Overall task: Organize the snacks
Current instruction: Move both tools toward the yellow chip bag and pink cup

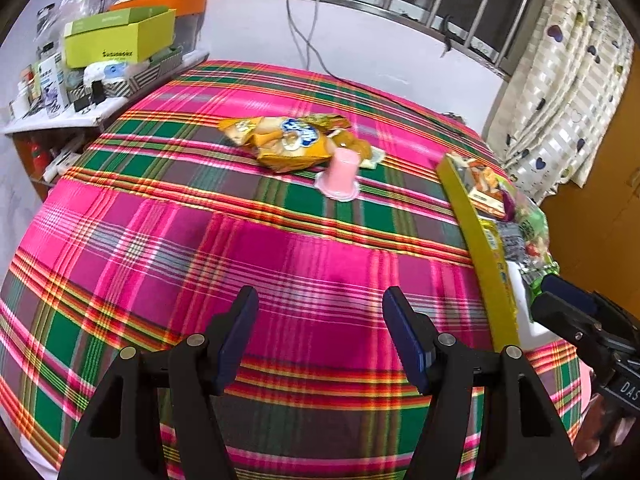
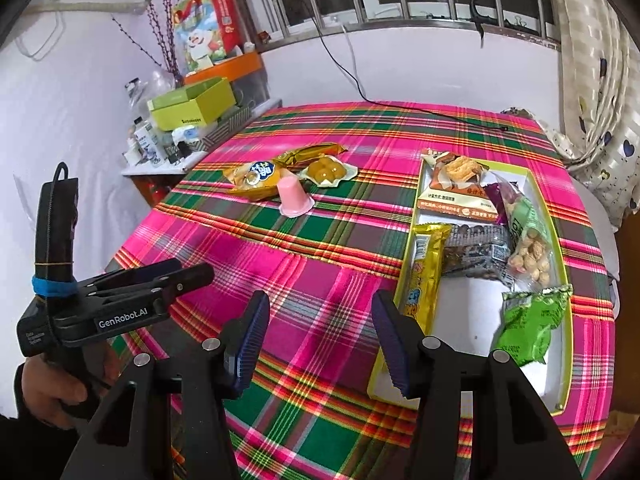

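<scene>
Loose snacks lie on the plaid cloth at the far middle: a yellow chip bag, an upturned pink jelly cup, a clear pack of yellow balls and an orange wrapper. To the right, a yellow-rimmed tray holds several packs, among them a green one and a yellow bar. My left gripper hangs open and empty over bare cloth, well short of the cup. My right gripper is open and empty beside the tray's near left corner.
A cluttered side shelf with a lime-green box stands off the table's far left. A black cable trails across the far edge. A curtain hangs at the right. A hand grips the left tool's handle.
</scene>
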Demonstrator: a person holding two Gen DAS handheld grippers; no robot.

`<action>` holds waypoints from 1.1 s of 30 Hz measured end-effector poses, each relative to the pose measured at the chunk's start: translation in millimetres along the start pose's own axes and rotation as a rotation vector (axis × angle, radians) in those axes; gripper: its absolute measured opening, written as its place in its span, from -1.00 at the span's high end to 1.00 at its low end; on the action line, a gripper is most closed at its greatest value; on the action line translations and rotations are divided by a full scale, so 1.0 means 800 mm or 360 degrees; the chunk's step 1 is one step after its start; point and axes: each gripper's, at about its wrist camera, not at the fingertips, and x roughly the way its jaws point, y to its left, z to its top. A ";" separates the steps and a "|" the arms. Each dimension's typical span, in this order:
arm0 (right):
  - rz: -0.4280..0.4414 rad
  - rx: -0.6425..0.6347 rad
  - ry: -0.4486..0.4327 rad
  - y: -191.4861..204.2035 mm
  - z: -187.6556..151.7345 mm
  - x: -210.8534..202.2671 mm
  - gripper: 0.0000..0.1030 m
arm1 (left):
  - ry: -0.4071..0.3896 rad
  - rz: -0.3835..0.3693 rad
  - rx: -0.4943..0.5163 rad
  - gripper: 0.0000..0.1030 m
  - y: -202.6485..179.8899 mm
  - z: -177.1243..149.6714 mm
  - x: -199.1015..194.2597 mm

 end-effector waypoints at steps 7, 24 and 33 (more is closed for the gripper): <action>0.0014 -0.0025 0.0025 0.011 0.025 0.031 -0.01 | 0.0025 0.0017 -0.0087 -0.26 0.027 0.010 0.013; -0.0011 -0.0015 0.0106 0.038 0.090 0.141 -0.01 | 0.0030 0.0020 -0.0196 -0.26 0.074 0.030 0.033; -0.0054 0.0051 0.0134 0.041 0.114 0.197 0.03 | 0.0014 -0.0009 -0.0227 -0.26 0.093 0.039 0.037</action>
